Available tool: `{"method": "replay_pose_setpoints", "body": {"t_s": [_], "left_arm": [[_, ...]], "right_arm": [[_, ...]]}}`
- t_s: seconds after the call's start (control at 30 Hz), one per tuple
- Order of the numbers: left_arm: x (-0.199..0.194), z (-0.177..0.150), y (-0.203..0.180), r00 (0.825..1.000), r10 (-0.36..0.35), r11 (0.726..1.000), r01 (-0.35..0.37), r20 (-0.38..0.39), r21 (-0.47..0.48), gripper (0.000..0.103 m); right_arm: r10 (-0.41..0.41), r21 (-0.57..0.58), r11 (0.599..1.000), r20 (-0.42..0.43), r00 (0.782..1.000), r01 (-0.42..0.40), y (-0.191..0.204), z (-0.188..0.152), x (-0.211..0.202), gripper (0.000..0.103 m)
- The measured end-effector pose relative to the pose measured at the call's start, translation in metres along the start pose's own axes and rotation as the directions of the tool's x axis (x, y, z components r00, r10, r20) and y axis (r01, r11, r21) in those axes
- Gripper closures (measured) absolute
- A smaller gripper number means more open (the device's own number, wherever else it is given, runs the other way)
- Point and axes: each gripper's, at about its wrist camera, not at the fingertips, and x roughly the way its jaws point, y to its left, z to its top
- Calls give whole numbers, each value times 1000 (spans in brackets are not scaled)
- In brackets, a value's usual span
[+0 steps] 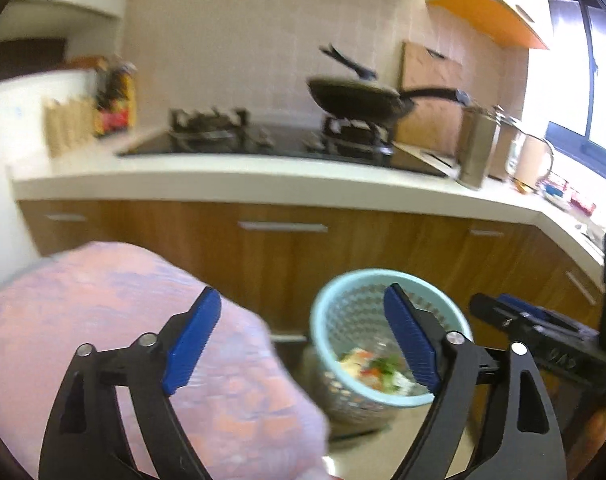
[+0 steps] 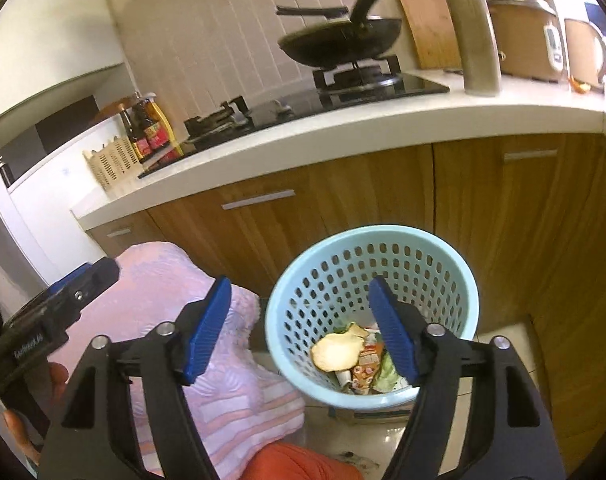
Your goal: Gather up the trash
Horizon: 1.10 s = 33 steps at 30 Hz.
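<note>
A light blue perforated waste basket (image 2: 373, 264) stands on the floor in front of the wooden cabinets; it also shows in the left wrist view (image 1: 343, 312). Trash lies in its bottom: a pale peel (image 2: 337, 350), wrappers and green scraps (image 1: 377, 368). My right gripper (image 2: 299, 330) is open and empty, above the basket's near left rim. My left gripper (image 1: 303, 340) is open and empty, between the basket and a pink cloth. Each gripper shows in the other's view, the right (image 1: 535, 320) and the left (image 2: 63, 300).
A pink patterned cloth (image 2: 207, 352) covers something to the left of the basket (image 1: 123, 320). Wooden cabinets (image 2: 383, 188) stand behind under a white counter (image 2: 343, 132) with a stove, a wok (image 2: 339, 44), a steel flask (image 2: 477, 40) and sauce bottles (image 2: 151, 130).
</note>
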Motion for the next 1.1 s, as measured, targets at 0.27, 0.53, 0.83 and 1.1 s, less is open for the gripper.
{"method": "replay_pose_setpoints", "body": {"t_s": [0.27, 0.53, 0.83, 1.1], "left_arm": [[8, -23, 50, 996, 78, 989, -84, -52, -124, 24], [-17, -21, 55, 984, 170, 979, -162, 58, -128, 20], [-27, -23, 34, 975, 193, 981, -189, 107, -39, 17], [-27, -24, 33, 973, 202, 979, -199, 111, -31, 16]], "right_arm": [[-21, 27, 999, 16, 1000, 20, 31, -8, -8, 19], [-144, -32, 988, 119, 982, 149, 55, -10, -19, 17], [-190, -70, 976, 211, 959, 208, 67, -9, -38, 12], [-202, -57, 974, 226, 953, 220, 61, -7, -44, 12]]}}
